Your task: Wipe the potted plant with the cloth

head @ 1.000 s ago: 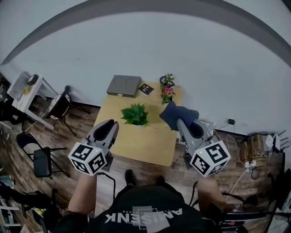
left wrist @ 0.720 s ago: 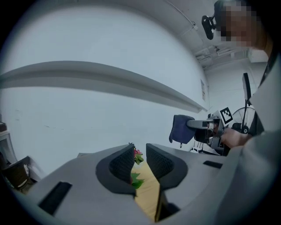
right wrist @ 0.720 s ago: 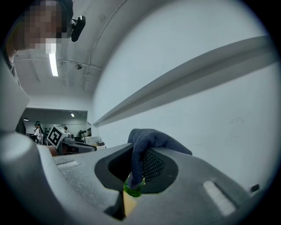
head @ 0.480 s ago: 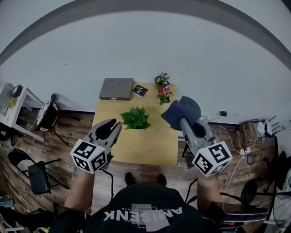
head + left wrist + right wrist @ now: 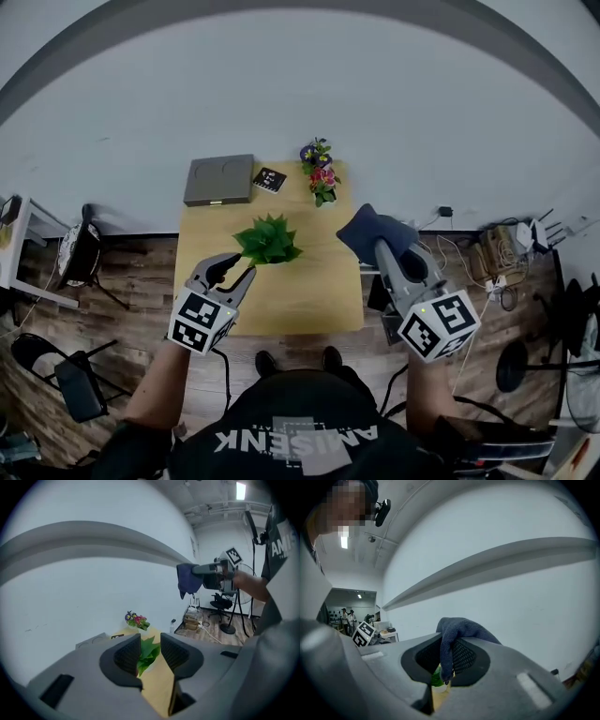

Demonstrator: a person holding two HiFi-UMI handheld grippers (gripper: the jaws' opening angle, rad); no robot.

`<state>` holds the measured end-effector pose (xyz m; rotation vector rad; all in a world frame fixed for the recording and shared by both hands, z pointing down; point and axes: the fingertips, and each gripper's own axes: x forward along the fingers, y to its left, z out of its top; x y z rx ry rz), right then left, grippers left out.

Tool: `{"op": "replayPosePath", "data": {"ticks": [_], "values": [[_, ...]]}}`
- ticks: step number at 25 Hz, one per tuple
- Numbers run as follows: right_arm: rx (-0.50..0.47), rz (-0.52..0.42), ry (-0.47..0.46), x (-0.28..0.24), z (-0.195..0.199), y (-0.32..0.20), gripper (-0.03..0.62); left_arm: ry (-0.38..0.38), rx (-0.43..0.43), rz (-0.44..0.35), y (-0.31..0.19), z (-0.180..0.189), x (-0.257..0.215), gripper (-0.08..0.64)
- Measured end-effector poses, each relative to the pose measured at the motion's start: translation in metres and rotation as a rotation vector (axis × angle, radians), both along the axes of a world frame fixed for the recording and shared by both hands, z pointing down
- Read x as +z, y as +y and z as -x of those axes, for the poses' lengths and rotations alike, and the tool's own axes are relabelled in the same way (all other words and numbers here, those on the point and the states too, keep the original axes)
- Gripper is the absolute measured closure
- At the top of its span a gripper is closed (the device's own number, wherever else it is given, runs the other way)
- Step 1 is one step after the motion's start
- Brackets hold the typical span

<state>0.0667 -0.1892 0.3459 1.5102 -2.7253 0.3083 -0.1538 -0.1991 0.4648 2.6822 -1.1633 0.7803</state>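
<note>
Now my left gripper [image 5: 246,274] has dropped to the potted plant [image 5: 267,241] mid-bench [image 5: 309,295], its jaws just spread wide, leaves showing between them unpinched. My right gripper [image 5: 381,246] stays clenched on the cloth [image 5: 375,230], right of the plant at the bench's edge. Bare wood lies before the plant; flowers [image 5: 317,171], book [image 5: 270,179] and grey box [image 5: 219,179] stand behind it.
</note>
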Motion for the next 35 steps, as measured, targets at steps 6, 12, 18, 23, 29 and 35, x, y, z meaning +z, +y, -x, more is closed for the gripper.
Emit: {"op": "replayPosePath", "data": {"ticks": [6,12,18,23,29,35], "values": [[0.035,0.037,-0.007,0.016,-0.011,0.002,0.565,-0.167,0.057,0.016,-0.005,-0.013,0.042,0.43],[0.052,0.065,-0.009,0.03,-0.026,0.007,0.565,-0.261,0.104,0.095,-0.007,-0.027,0.088,0.43],[0.073,0.098,-0.009,0.044,-0.043,0.01,0.565,-0.376,0.162,0.156,-0.007,-0.04,0.133,0.43],[0.097,0.125,-0.012,0.057,-0.054,0.017,0.565,-0.485,0.154,0.127,-0.025,-0.041,0.158,0.43],[0.132,0.158,-0.021,0.071,-0.067,0.024,0.565,-0.565,0.181,0.115,-0.045,-0.045,0.179,0.43],[0.167,0.18,-0.028,0.082,-0.08,0.029,0.565,-0.663,0.241,0.115,-0.051,-0.049,0.198,0.431]]}}
